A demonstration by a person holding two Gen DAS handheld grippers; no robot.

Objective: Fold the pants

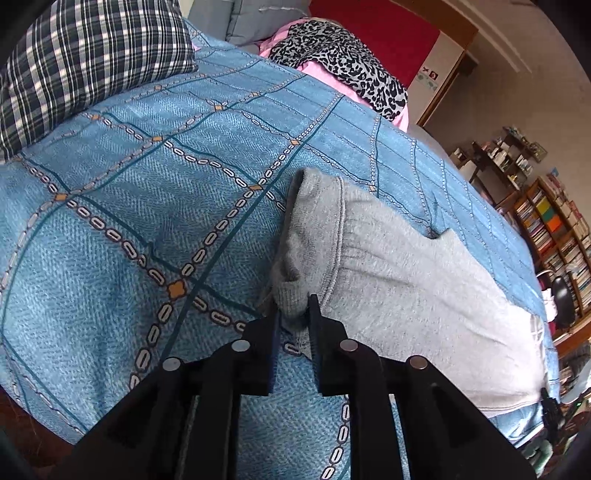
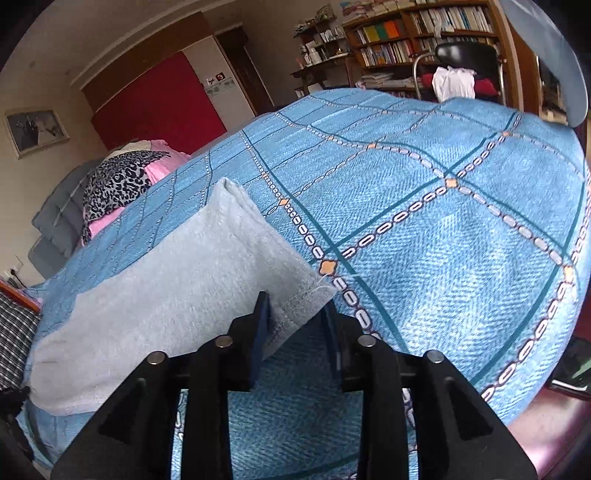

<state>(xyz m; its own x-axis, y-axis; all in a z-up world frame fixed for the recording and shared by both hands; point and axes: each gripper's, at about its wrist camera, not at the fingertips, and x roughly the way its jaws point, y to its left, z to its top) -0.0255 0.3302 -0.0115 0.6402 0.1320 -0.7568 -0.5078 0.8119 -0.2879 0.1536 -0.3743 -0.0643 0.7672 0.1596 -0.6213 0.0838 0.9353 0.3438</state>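
Grey sweatpants (image 1: 406,280) lie on a blue patterned bedspread (image 1: 147,184). In the left wrist view my left gripper (image 1: 293,306) is shut on the ribbed waistband corner at the near edge. In the right wrist view the pants (image 2: 166,288) stretch away to the left, and my right gripper (image 2: 295,314) has its fingers on either side of the hem corner of the leg; the jaws stand apart with the cloth between them. The far side of the pants is hidden by folds.
A plaid garment (image 1: 74,66) lies at the back left of the bed, a leopard-print cloth on pink fabric (image 1: 343,62) at the back. Bookshelves (image 2: 424,33) and a black chair (image 2: 465,55) stand beyond the bed's edge.
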